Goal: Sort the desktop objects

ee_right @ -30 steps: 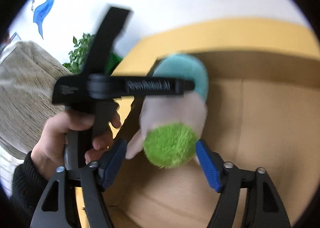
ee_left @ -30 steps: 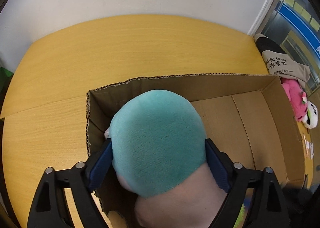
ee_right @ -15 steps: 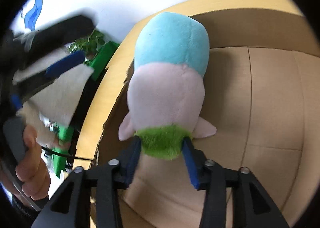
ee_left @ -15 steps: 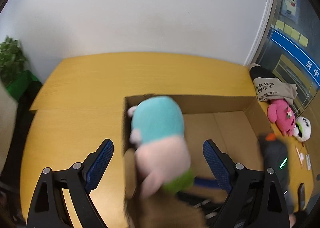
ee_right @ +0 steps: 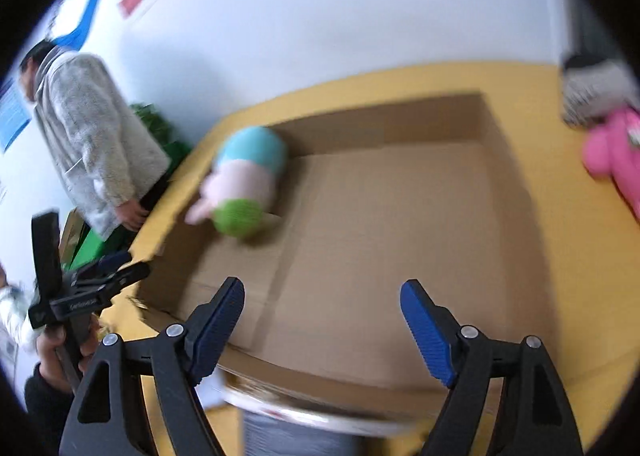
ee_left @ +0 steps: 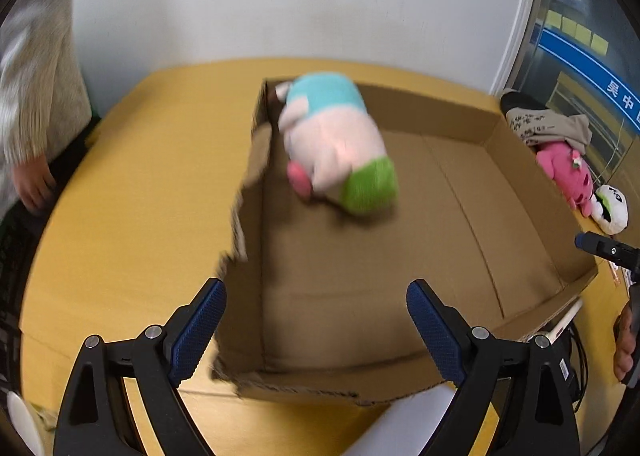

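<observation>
A plush toy (ee_left: 334, 140) with a teal head, pale pink body and green bottom lies in the far left corner of an open cardboard box (ee_left: 532, 192); it also shows in the right wrist view (ee_right: 244, 180). My left gripper (ee_left: 316, 320) is open and empty above the box's near left side. My right gripper (ee_right: 322, 318) is open and empty above the box's (ee_right: 496, 136) near edge. A pink plush (ee_left: 566, 172) and a white plush (ee_left: 610, 208) lie on the yellow table right of the box.
A beige printed cloth item (ee_left: 544, 124) lies on the table (ee_left: 132, 196) behind the pink plush. A person in a light knit sweater (ee_right: 92, 136) stands at the table's left end. White paper (ee_left: 404, 424) lies at the near edge.
Both grippers have let go of the teal plush and pulled back and up. The plush now lies in the box's far left corner.
</observation>
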The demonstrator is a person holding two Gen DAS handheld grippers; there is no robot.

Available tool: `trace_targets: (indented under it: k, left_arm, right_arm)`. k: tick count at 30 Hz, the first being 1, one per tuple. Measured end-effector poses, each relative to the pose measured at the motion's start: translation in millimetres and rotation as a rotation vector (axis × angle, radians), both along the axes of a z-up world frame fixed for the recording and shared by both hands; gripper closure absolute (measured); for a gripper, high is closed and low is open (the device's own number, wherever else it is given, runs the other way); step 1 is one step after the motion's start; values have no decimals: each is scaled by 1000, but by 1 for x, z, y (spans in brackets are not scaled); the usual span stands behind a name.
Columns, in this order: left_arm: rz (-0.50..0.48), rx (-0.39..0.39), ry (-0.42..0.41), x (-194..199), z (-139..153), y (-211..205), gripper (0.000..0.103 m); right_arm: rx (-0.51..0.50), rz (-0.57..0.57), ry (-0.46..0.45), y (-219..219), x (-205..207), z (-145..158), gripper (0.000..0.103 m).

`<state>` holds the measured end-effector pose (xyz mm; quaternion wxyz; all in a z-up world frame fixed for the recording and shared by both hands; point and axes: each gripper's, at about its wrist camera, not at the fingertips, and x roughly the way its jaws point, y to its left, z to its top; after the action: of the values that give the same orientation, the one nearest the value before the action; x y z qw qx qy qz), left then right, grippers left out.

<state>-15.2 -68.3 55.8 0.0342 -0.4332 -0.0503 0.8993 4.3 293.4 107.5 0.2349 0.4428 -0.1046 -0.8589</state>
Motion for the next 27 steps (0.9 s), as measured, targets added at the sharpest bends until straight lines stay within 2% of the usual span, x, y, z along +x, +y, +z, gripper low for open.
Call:
trace_targets:
  k: [1, 3, 4, 6, 8, 10, 12, 18, 24, 27]
  left_arm:
    - [1, 16, -18, 0, -6, 0, 9]
    - [14, 41, -39, 6, -17, 3, 9]
    - [26, 27, -30, 10, -19, 2, 9]
    - [28, 35, -40, 15, -21, -1, 9]
    - [24, 60, -57, 22, -23, -3, 9]
    - [10, 51, -52, 26, -24, -1, 9]
    - [0, 37, -51, 29, -23, 3, 9]
    - [-6, 32, -64, 31, -20, 3, 9]
    - [-20, 19, -73, 31, -17, 1, 9]
    - [22, 30, -63, 33, -14, -5, 9]
  right_arm:
    - [-6, -14, -37, 13, 4, -6, 23]
    - [17, -59, -52, 33, 14, -13, 23]
    - [34, -82, -60, 40, 13, -21, 23]
    - [15, -70, -46, 41, 19, -27, 26]
    - [48, -95, -47, 45, 21, -28, 27]
    - [18, -92, -46, 51, 18, -34, 27]
    - [16, -99, -48, 48, 20, -32, 27]
    - [117, -81, -17, 36, 27, -35, 27]
    - [124, -62, -30, 35, 28, -36, 27]
    - [138, -56, -28, 32, 29, -33, 27]
